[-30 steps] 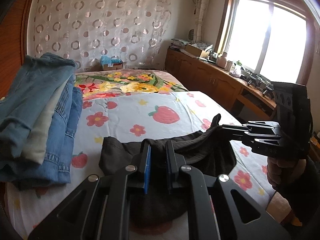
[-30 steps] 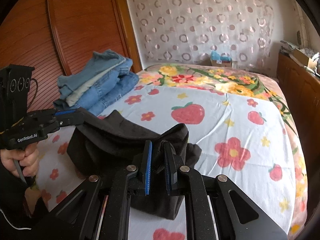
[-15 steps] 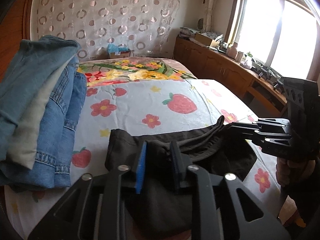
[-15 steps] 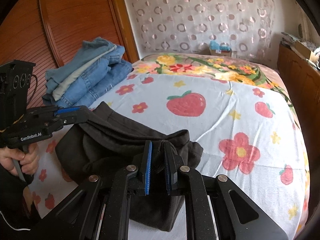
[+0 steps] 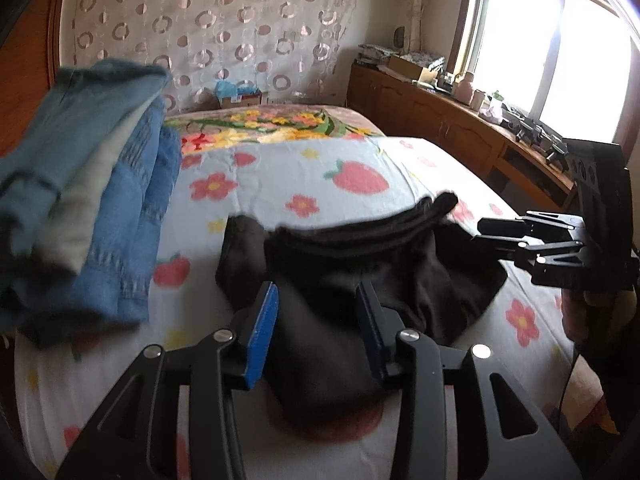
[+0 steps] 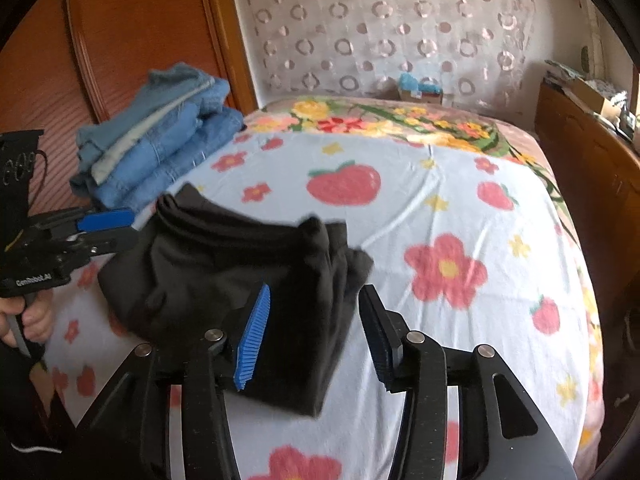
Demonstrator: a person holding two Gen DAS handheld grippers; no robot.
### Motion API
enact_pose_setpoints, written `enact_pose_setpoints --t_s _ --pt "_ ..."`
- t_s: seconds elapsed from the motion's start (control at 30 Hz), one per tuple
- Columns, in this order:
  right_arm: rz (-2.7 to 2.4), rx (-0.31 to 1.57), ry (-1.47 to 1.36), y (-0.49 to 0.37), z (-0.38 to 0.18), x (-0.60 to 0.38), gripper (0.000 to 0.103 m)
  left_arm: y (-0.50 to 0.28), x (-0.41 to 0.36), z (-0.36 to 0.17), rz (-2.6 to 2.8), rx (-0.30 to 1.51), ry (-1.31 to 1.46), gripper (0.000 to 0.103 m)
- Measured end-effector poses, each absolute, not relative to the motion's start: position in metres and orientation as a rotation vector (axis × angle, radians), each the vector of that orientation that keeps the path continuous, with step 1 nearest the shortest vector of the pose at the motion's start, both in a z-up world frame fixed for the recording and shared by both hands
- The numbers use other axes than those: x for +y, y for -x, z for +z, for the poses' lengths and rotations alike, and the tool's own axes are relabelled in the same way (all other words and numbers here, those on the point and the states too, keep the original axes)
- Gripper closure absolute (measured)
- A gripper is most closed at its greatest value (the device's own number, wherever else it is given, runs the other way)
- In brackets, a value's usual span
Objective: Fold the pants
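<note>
A pair of black pants (image 5: 360,264) lies folded into a thick bundle on the flowered bed sheet (image 5: 280,176). My left gripper (image 5: 316,312) hovers over the bundle's near left end; its jaws are opening, the cloth lies between and below them, and the pads do not press on it. In the right wrist view the same black pants (image 6: 224,264) rest slack on the bed sheet (image 6: 440,216), and my right gripper (image 6: 314,312) stands over their right end. Its jaws are opening too and clear of the cloth.
A stack of folded blue jeans (image 5: 88,184) sits at the left by the wooden headboard (image 6: 132,40). A low wooden cabinet (image 5: 448,128) with clutter runs under the window on the right. A person's hand (image 6: 30,316) grips the left tool's handle.
Both grippers were shut on the black pants and held them raised. Both have let go, the jaws now stand apart, and the bundle has dropped flat onto the sheet.
</note>
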State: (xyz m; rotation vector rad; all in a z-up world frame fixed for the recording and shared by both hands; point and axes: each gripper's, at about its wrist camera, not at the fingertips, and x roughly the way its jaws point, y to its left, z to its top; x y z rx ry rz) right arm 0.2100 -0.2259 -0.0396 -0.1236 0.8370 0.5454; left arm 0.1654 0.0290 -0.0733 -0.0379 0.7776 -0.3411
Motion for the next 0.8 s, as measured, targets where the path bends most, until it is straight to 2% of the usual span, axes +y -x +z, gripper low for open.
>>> enact_pose_setpoints --t_s 0.2,0.57,0.67,0.7,0.77,0.8 --pt "0.527 0.882 0.13 -0.197 -0.052 -0.232 0.052 -0.147 0.034 -0.082 -0.335 0.802 0.053 0.064" --pt "0.565 0.906 0.113 -0.185 -0.059 -0.233 0.053 -0.139 0.036 -0.099 -0.319 0.842 0.062 0.064" --pt "0.575 0.914 0.089 -0.187 -0.061 -0.235 0.065 -0.141 0.035 -0.1 -0.321 0.84 0.059 0.064" --pt "0.581 0.914 0.085 -0.187 -0.061 -0.235 0.073 -0.141 0.036 -0.1 -0.324 0.837 0.06 0.066" --pt "0.6 0.917 0.076 -0.186 -0.062 -0.235 0.082 -0.141 0.035 -0.101 -0.346 0.84 0.068 0.086" --pt "0.605 0.915 0.08 -0.185 -0.062 -0.235 0.092 -0.14 0.036 -0.1 -0.344 0.832 0.065 0.091"
